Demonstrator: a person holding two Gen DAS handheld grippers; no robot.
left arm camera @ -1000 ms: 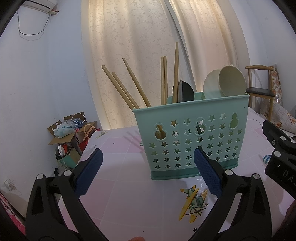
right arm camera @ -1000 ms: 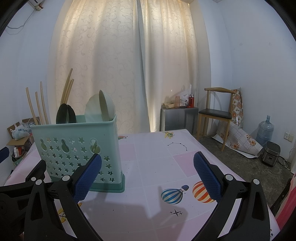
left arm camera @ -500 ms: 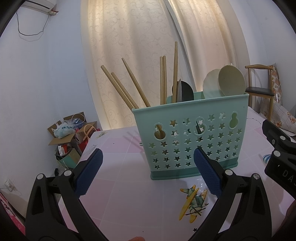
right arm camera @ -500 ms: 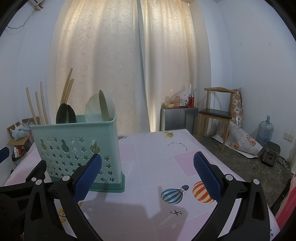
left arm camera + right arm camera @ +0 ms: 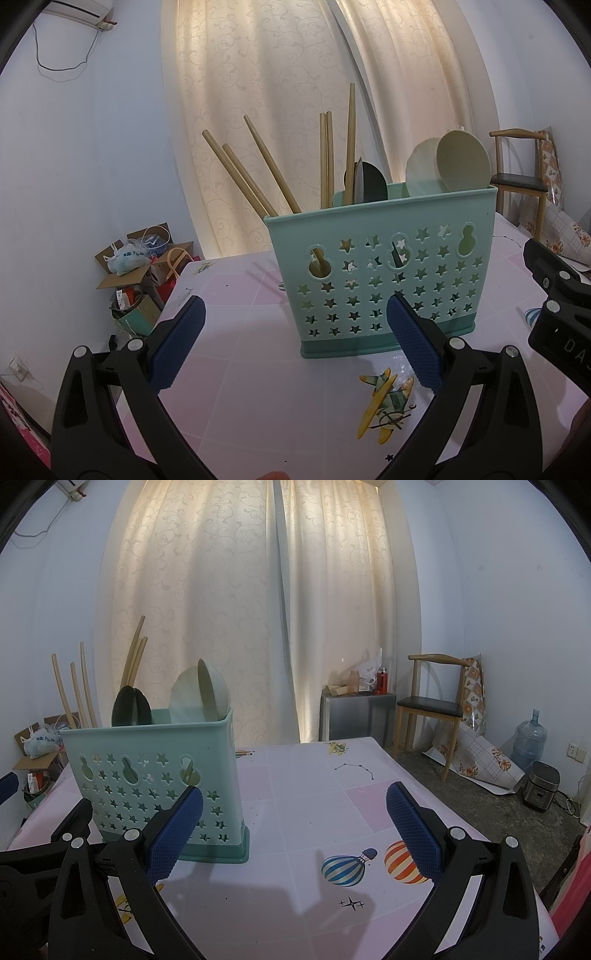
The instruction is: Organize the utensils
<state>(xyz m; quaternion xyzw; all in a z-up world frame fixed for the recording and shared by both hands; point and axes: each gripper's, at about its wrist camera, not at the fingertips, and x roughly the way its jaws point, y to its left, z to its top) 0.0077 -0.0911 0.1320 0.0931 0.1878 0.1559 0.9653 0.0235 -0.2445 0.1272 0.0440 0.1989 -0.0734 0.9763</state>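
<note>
on the pink surface point(image 5: 236, 373), centre: teal caddy point(image 5: 384, 273) upright, holding chopsticks point(image 5: 258, 173) and spoons point(image 5: 461, 162). left tool point(image 5: 295, 347) and right tool point(image 5: 295, 827) both wide, empty, hovering near. judgement: sorting looks complete; withdraw level, avoiding the caddy.

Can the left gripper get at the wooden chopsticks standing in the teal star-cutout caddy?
Probably yes. The left gripper is open and empty, the wooden chopsticks stick up well above the teal star-cutout caddy rim, and nothing stands between.
</note>
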